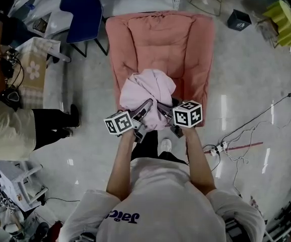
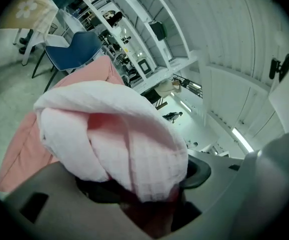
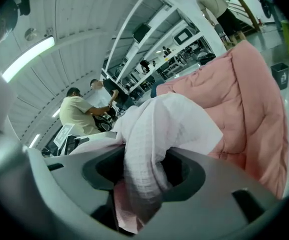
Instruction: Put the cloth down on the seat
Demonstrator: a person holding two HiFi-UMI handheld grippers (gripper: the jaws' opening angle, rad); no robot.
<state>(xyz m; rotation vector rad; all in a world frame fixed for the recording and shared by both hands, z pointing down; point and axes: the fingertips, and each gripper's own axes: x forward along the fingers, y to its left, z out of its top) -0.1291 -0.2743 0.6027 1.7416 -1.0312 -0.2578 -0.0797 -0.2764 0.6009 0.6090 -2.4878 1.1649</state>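
Note:
A pale pink waffle cloth (image 1: pixel 148 92) is bunched over the front edge of the salmon-pink armchair seat (image 1: pixel 158 44). My left gripper (image 1: pixel 144 111) and my right gripper (image 1: pixel 165 110) both reach into its near side from the front. In the left gripper view the cloth (image 2: pixel 109 134) drapes over the jaws and a fold runs down between them, with the left gripper (image 2: pixel 142 186) shut on it. The right gripper view shows a twisted fold of cloth (image 3: pixel 154 134) pinched in the right gripper (image 3: pixel 142 181), the armchair (image 3: pixel 254 94) behind. The fingertips are hidden by fabric.
A blue chair (image 1: pixel 82 6) stands to the left of the armchair's back. A person in dark trousers (image 1: pixel 14 127) sits at the left, by a table with a floral cover (image 1: pixel 34 64). Cables and a power strip (image 1: pixel 221 147) lie on the floor at the right. A black bin (image 1: pixel 238 19) stands far right.

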